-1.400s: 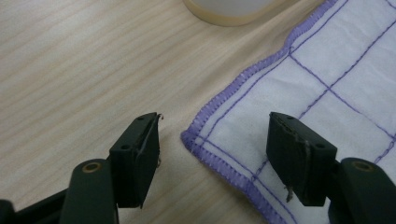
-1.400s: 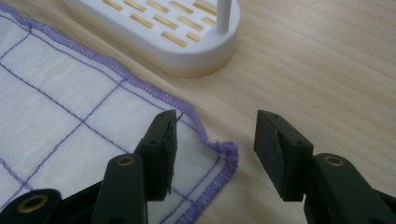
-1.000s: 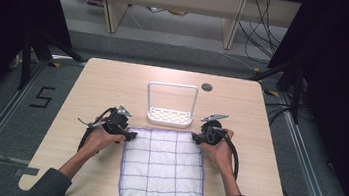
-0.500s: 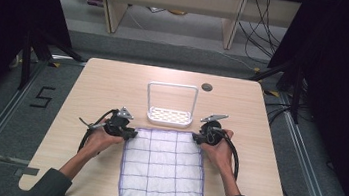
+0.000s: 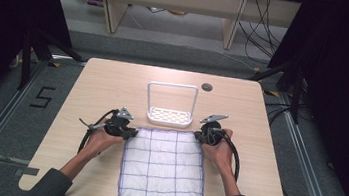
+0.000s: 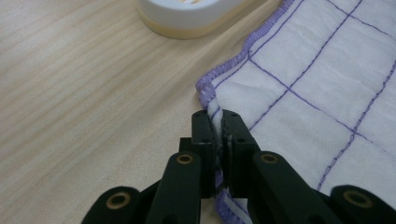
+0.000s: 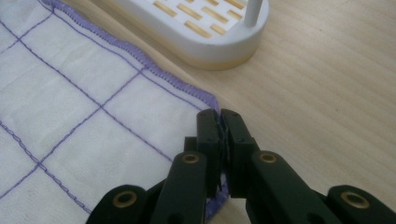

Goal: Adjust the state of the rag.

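Step in hand: you have the cloth [image 5: 163,168] pinched at both far corners, so this reads as the start of a fold or a lift. The left claw [image 6: 218,122] is clenched on the cloth's far-left corner, hem caught between its jaws; the right claw [image 7: 218,120] is clenched on the far-right corner in the same way.

Position: the cloth lies flat on the desk [image 5: 103,84], its near hem reaching the desk's near edge and its far hem just short of the white rack [image 5: 170,106], which stands mid-desk toward the far edge.

Next move, as judged: raise both corners together and level, keeping the hem taut between them, and clear the rack if you carry the edge forward.

Count: one cloth, one rack, two claws, one round grommet [image 5: 207,87] near the far edge
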{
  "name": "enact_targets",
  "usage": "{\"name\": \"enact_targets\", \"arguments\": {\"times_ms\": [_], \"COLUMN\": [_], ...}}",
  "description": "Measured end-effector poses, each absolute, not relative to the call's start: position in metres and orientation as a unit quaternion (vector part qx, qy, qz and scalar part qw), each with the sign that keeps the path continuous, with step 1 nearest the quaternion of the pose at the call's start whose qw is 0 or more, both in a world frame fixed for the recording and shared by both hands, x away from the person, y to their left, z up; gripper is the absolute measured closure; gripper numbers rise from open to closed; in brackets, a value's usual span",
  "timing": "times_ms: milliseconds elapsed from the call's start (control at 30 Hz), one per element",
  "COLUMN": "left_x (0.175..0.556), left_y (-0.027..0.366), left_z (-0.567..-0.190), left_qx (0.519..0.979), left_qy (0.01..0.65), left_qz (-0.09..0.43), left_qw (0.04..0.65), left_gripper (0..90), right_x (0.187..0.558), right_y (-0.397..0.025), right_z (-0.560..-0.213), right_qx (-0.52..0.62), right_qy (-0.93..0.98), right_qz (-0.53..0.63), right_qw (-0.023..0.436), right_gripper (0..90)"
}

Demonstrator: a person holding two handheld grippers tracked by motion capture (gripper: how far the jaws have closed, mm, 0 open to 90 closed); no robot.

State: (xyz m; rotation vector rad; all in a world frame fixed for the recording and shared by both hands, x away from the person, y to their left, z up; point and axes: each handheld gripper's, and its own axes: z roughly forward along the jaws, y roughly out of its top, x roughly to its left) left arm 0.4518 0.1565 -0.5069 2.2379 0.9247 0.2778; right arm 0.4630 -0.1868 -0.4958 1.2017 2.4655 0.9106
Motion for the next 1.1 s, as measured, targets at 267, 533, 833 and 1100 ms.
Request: {"name": "enact_targets", "arguments": {"times_ms": [267,533,833,1100], "left_x": [0.454,0.452,0.448,0.438], "left_y": [0.157,0.158,0.162,0.166], "left_z": [-0.506,-0.497,-0.476,-0.449], "left_qx": [0.858,0.851,0.84,0.826], "left_qy": [0.356,0.355,0.346,0.331], "left_qz": [0.107,0.115,0.131,0.151], "left_qw": [0.353,0.369,0.397,0.432], "left_gripper": [84.8,84.8,84.8,84.6], "right_x": [0.465,0.461,0.451,0.437], "right_y": [-0.19,-0.189,-0.192,-0.196], "right_z": [-0.493,-0.484,-0.456,-0.421], "right_qx": [0.398,0.404,0.387,0.358], "right_qy": [0.846,0.839,0.832,0.83], "right_qz": [0.326,0.336,0.366,0.386], "right_qw": [0.138,0.141,0.157,0.183], "right_gripper": [88.0,88.3,88.6,88.7]}}
